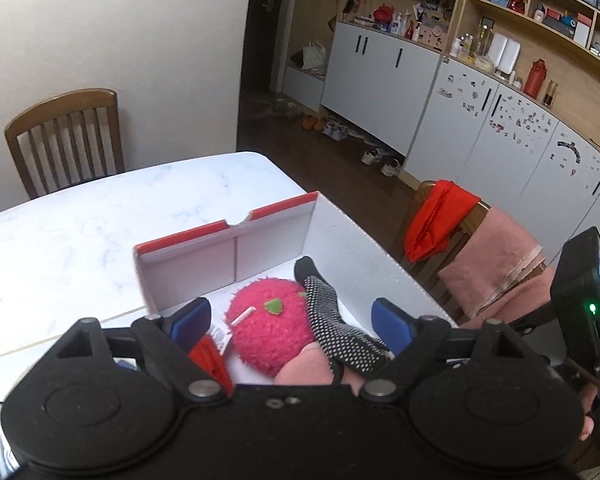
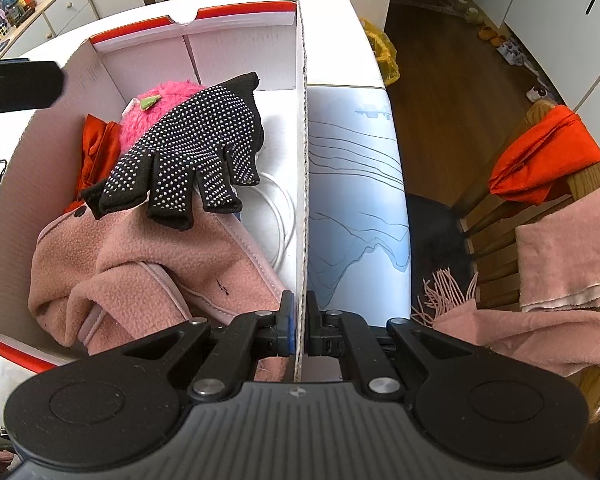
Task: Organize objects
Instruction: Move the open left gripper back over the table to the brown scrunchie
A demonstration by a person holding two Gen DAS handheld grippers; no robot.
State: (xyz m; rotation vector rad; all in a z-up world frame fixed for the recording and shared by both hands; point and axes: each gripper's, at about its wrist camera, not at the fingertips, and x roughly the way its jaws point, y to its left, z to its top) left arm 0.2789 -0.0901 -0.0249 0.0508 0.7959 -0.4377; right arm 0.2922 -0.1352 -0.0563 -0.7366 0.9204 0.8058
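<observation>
Left gripper (image 1: 290, 326) hangs wide open and empty over the black dotted knit glove (image 1: 338, 330), fingers toward six o'clock inside the white cardboard box (image 2: 236, 52), whose right wall the right gripper (image 2: 299, 330) pinches.

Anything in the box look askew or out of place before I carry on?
Only the black dotted glove: it lies draped over the pink plush toy and pink fleece, fingers hanging loose, not tucked in. The box wall stands straight, pinched by the right hand-held gripper. No damage visible.
</observation>
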